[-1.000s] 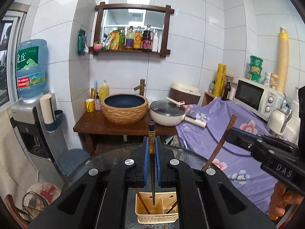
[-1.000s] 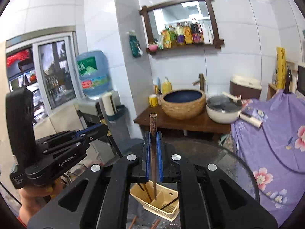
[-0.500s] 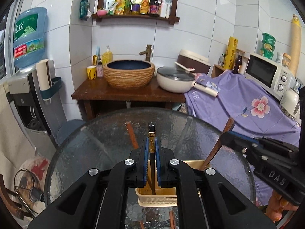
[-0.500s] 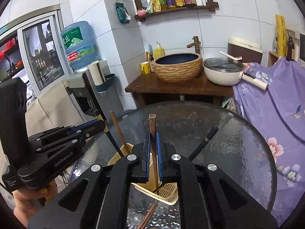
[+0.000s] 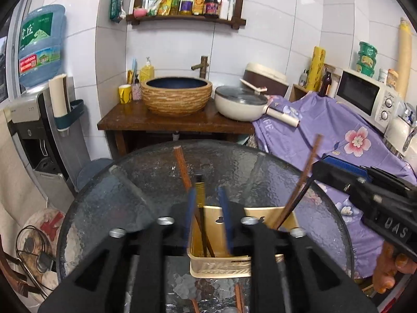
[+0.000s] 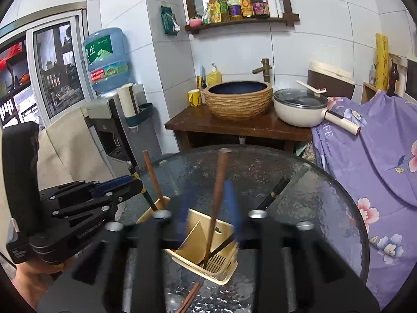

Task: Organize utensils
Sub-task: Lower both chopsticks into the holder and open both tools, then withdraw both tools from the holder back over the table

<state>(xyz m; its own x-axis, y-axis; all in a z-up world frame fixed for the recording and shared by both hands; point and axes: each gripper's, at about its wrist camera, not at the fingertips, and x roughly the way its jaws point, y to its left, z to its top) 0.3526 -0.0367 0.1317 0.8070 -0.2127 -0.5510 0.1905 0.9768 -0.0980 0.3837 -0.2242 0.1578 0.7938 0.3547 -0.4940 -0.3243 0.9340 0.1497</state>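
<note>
I see a white-tiled room with a wooden washstand carrying a woven-textured basin, and in front of it my round table of dimpled, frosted glass. On that glass stands the beige plastic utensil basket, rectangular with a slotted wall, holding slim brown and black chopsticks leaning upright. My left gripper and right gripper both hover over it with blue pads parted, a black chopstick and a brown chopstick standing loose between them.

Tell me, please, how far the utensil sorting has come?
Done: four chopsticks stand in the yellow holder. In hand: nothing; the left gripper and right gripper are open around a black chopstick and a brown chopstick. Left: loose chopsticks on the glass table.
</note>
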